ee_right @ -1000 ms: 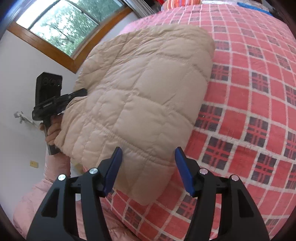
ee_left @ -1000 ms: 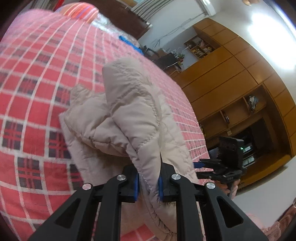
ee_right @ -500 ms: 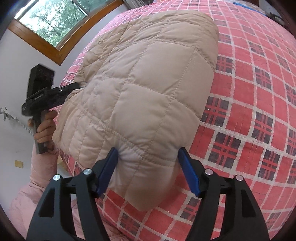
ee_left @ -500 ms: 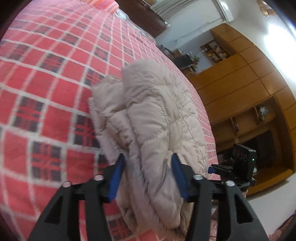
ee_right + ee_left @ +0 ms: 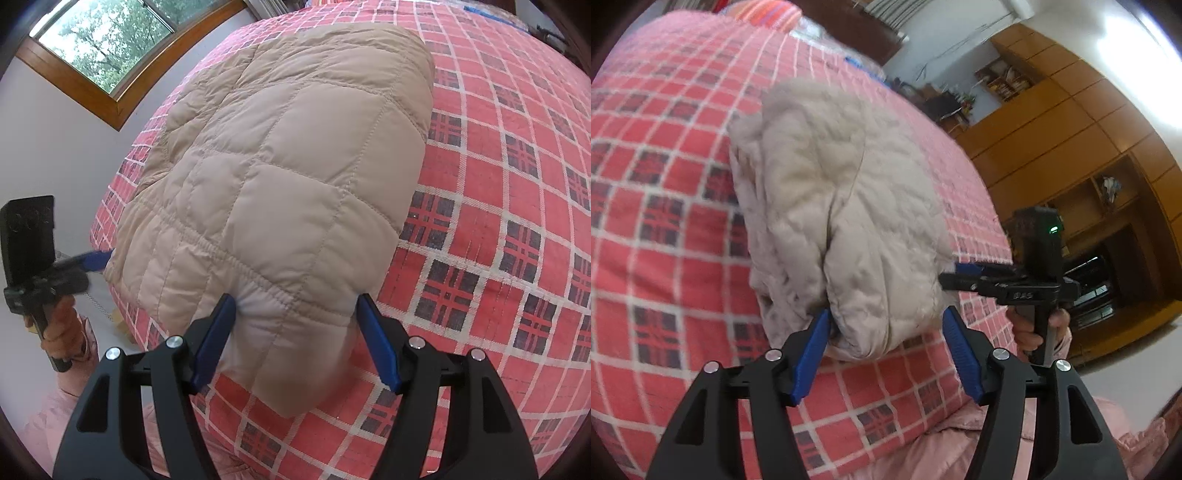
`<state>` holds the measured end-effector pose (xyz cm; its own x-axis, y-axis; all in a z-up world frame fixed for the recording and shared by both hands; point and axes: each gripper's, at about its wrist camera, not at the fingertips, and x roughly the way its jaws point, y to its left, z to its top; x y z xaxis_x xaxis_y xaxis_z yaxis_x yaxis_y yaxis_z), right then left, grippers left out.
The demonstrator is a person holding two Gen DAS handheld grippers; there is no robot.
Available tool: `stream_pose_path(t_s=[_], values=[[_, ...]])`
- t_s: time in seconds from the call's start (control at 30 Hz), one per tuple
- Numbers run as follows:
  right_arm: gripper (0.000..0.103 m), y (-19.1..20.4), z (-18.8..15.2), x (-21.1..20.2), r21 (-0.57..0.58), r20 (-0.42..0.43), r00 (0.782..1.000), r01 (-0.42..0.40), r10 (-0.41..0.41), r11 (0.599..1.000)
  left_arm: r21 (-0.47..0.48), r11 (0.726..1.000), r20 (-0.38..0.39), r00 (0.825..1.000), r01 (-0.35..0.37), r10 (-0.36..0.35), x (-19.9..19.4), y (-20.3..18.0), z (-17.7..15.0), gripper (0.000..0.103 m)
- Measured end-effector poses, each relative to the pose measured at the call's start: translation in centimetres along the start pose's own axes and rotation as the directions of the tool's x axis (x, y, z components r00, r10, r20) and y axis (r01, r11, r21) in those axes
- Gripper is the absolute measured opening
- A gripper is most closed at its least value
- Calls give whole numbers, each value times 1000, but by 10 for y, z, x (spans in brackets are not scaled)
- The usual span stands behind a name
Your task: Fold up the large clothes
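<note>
Your left gripper and right gripper both stand wide apart around edges of the folded quilted jacket, whose bulk blocks any straight push forward. To its right the plaid bedspread lies bare. On its left the bedspread's edge drops away just beside the wall.

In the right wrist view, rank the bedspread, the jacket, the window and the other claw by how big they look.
1. Bedspread, though the jacket covers much of it and looks about as large.
2. Jacket.
3. Window, cut by the frame edge.
4. Left claw, farther away, so its true size is unsure.
</note>
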<state>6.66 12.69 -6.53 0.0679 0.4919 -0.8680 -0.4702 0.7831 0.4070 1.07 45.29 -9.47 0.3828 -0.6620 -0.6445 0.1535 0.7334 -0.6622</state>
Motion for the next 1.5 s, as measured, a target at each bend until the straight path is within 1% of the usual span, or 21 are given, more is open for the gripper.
stream_pose_path(t_s=[0.03, 0.07, 0.1, 0.2, 0.23, 0.3, 0.37, 0.43, 0.5, 0.6, 0.67, 0.83, 0.93, 1.1, 1.27, 1.3, 1.37, 1.43, 1.5], values=[[68, 0, -1, -1, 1, 1, 1000, -2, 2, 1000, -12, 1000, -12, 1000, -7, 7, 5, 2, 0, 62], [68, -1, -3, -1, 3, 1, 1000, -6, 6, 1000, -23, 1000, -19, 1000, -14, 14, 9, 3, -1, 54], [68, -1, -5, -2, 6, 2, 1000, -8, 8, 1000, -33, 999, -25, 1000, -19, 18, 11, 6, -2, 37], [66, -3, -12, -9, 21, 8, 1000, -17, 16, 1000, -63, 998, -26, 1000, -5, 3, 11, 12, -1, 18], [64, -3, -14, -12, 24, 10, 1000, -22, 22, 999, -60, 998, -18, 1000, -3, 2, 9, 11, -2, 15], [63, -2, -20, -20, 22, 19, 1000, -23, 23, 999, -27, 1000, 13, 1000, 8, -8, -2, 6, -5, 13], [63, 0, -29, -28, 14, 31, 999, -19, 18, 1000, 8, 1000, 44, 999, 2, -2, -12, 2, -8, 12], [63, 3, -35, -31, 10, 29, 999, -26, 26, 1000, 20, 1000, 53, 999, 0, -1, -16, 3, -11, 11], [62, 2, -40, -29, 15, 14, 999, -41, 40, 999, 6, 1000, 40, 999, -1, 1, -11, 12, -12, 11], [61, -1, -41, -18, 27, -13, 999, -36, 36, 999, -41, 999, 14, 1000, 1, 0, 1, 29, -10, 11], [60, -4, -39, -10, 46, -36, 998, -47, 48, 998, -65, 998, -6, 1000, -4, 4, 10, 39, -9, 11], [60, -9, -40, -1, 59, -54, 997, -47, 50, 997, -73, 996, -45, 998, -40, 37, 23, 47, -11, 11], [59, -6, -40, -1, 51, -50, 998, -32, 35, 998, -65, 996, -52, 997, -58, 54, 25, 46, -12, 11], [59, 6, -42, 3, 30, -32, 999, 15, -14, 999, -52, 994, -60, 994, -98, 95, 33, 39, -13, 12], [58, 11, -41, 6, 27, -22, 999, 24, -24, 999, -52, 992, -44, 992, -117, 115, 36, 27, -16, 13], [58, 12, -41, 5, 27, -22, 999, 27, -26, 999, -52, 991, -41, 992, -122, 120, 37, 22, -13, 14], [58, 14, -42, 6, 26, -20, 999, 33, -32, 999, -45, 991, -29, 992, -123, 121, 31, 18, -15, 16], [58, 17, -42, 6, 21, -15, 999, 42, -42, 999, -36, 991, -14, 992, -126, 125, 26, 13, -19, 20], [58, 20, -43, 5, 14, -9, 999, 53, -52, 999, -25, 990, 5, 991, -136, 136, 18, 7, -21, 31]])
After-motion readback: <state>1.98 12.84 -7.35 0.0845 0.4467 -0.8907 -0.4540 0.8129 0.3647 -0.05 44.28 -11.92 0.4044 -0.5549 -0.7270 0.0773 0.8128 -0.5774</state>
